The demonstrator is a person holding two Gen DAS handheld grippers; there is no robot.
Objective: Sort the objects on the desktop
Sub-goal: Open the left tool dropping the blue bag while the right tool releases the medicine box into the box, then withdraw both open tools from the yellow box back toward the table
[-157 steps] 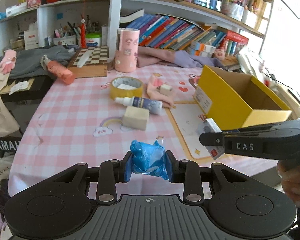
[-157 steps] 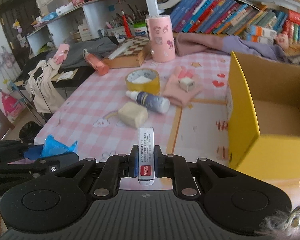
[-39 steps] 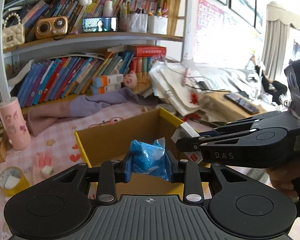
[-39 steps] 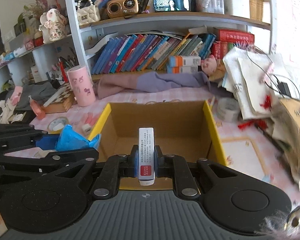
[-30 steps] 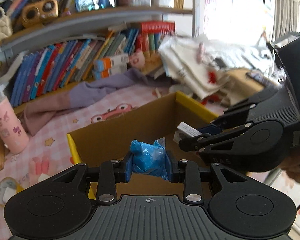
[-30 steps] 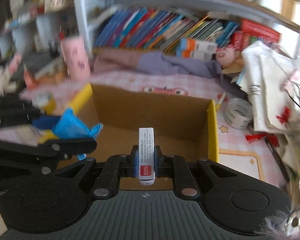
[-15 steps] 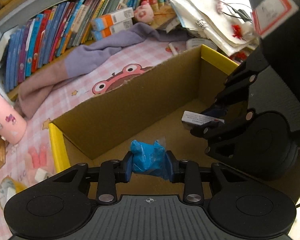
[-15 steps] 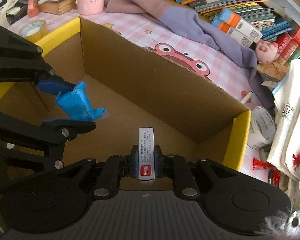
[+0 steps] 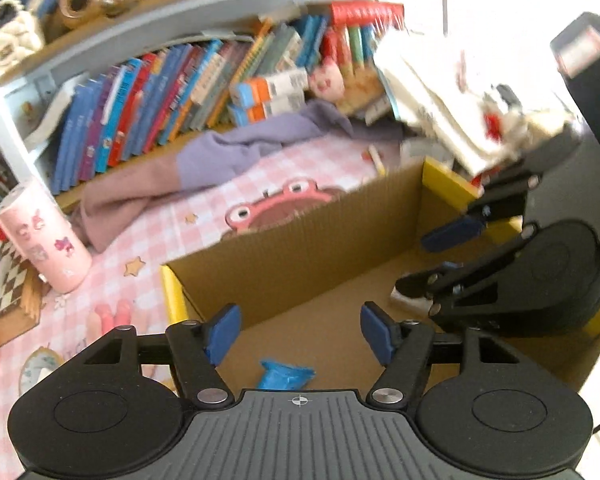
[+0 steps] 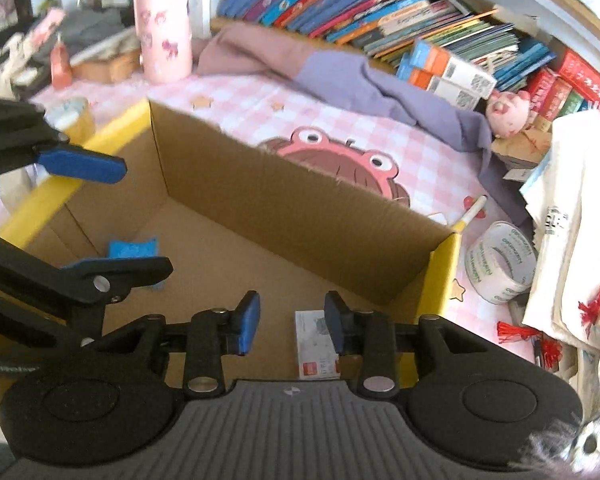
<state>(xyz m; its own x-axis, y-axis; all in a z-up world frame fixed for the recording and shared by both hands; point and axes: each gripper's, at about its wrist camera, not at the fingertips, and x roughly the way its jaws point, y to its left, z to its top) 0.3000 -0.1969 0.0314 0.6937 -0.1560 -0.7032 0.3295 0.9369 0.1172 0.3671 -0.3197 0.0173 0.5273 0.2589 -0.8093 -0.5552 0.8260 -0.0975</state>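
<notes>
Both grippers hang over the open yellow cardboard box [image 9: 172,292] [image 10: 444,276]. My left gripper [image 9: 300,334] is open and empty; the crumpled blue packet [image 9: 286,374] lies on the box floor just below it, and shows in the right wrist view [image 10: 132,249]. My right gripper [image 10: 292,322] is open and empty; the small white carton with red label [image 10: 316,346] lies on the box floor under it. In the left wrist view the right gripper [image 9: 448,256] is at the right, with the carton [image 9: 410,300] beneath it.
Pink checked tablecloth around the box. A pink cup [image 10: 163,32], a purple cloth [image 10: 340,76], a tape roll [image 10: 500,264], a yellow tape roll [image 10: 74,114] and a pen [image 10: 474,210] lie near. Bookshelf [image 9: 160,92] behind; white papers [image 10: 572,220] at right.
Both grippers have opened. The blue packet and the white carton dropped from the fingers onto the box floor. Both grippers have lifted a little above the box.
</notes>
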